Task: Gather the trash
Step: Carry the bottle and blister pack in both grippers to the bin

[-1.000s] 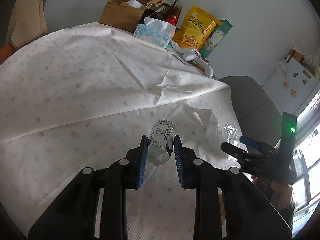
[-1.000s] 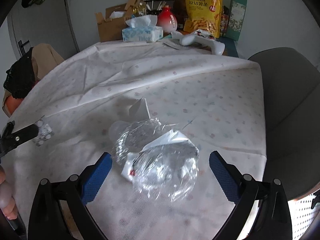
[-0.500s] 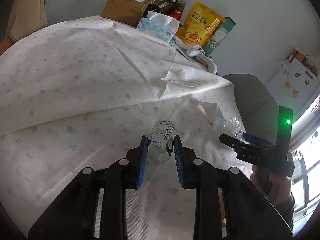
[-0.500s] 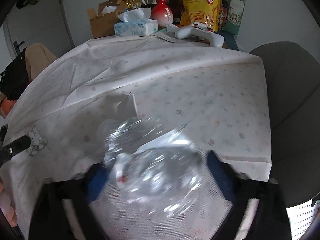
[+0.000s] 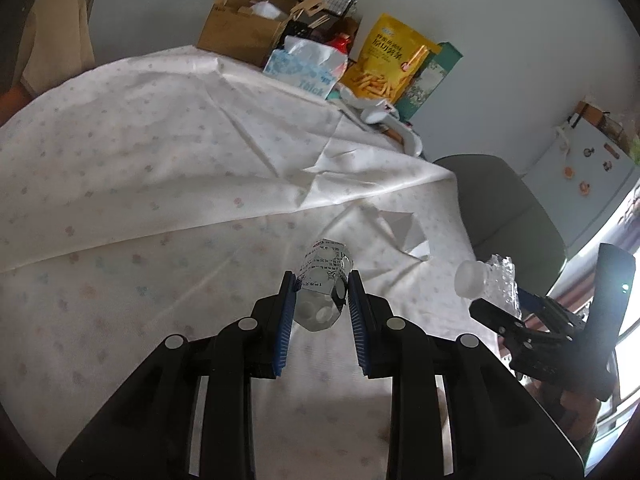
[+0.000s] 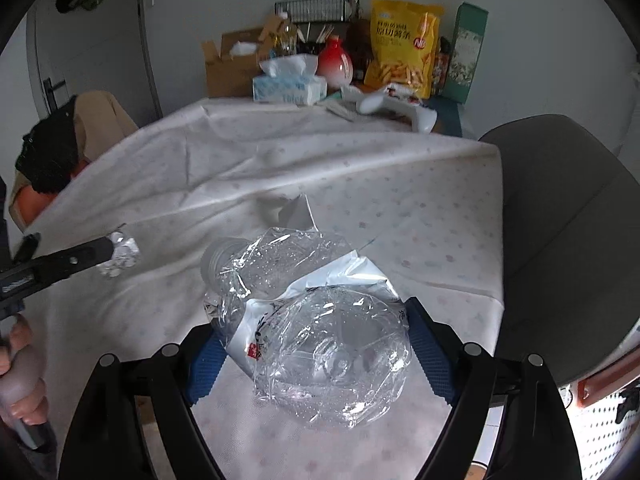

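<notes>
Over tablecloth (image 6: 420,208), right gripper (image 6: 308,356) apparently clamps crushed bottle (image 6: 320,344).

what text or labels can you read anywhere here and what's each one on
"Thick": blue tissue box.
"NB": round logo on the yellow snack bag; its large Chinese characters are too blurred to read.
Crushed bottle label: small red mark and dark print, unreadable.
Small crumpled wrapper: fine print, too small.

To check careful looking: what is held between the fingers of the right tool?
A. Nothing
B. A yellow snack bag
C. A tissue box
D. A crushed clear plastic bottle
D: the right wrist view shows the crushed clear bottle clamped between the blue pads of the right tool, lifted off the tablecloth.
</notes>
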Demonstrator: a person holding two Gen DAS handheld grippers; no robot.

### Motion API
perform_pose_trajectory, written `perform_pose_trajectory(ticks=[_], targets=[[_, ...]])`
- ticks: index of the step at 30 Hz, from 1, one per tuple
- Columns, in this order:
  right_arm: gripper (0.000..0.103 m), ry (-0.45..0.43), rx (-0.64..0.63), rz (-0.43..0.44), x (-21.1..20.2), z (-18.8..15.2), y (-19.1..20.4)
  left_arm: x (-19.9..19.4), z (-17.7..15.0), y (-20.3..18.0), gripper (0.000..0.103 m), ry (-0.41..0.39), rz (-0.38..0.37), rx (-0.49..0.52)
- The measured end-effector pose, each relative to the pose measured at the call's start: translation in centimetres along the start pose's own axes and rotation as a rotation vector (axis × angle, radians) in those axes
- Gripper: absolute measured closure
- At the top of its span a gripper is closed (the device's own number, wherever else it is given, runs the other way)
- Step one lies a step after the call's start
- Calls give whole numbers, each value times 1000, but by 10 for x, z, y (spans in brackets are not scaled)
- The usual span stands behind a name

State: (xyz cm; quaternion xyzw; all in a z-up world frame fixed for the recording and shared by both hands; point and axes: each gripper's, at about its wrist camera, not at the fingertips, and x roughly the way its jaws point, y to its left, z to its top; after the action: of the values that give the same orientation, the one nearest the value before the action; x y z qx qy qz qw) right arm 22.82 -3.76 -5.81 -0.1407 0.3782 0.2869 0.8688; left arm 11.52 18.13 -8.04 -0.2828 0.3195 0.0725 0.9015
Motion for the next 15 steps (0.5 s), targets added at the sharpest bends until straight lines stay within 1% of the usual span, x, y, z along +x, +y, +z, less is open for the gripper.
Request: perform_pose_trajectory(ticks=[4,8,15], targets=[[22,-33,12,-26,-24,-2,-5,-6,-1,-13,77,-9,-19,23],[22,-57,58,-35,-46,-7,-18,-7,-4,-27,77,-8,-38,35],[22,-74,190,-58,-75,-34,-52,-9,-13,-62,77,-1,-91,86]])
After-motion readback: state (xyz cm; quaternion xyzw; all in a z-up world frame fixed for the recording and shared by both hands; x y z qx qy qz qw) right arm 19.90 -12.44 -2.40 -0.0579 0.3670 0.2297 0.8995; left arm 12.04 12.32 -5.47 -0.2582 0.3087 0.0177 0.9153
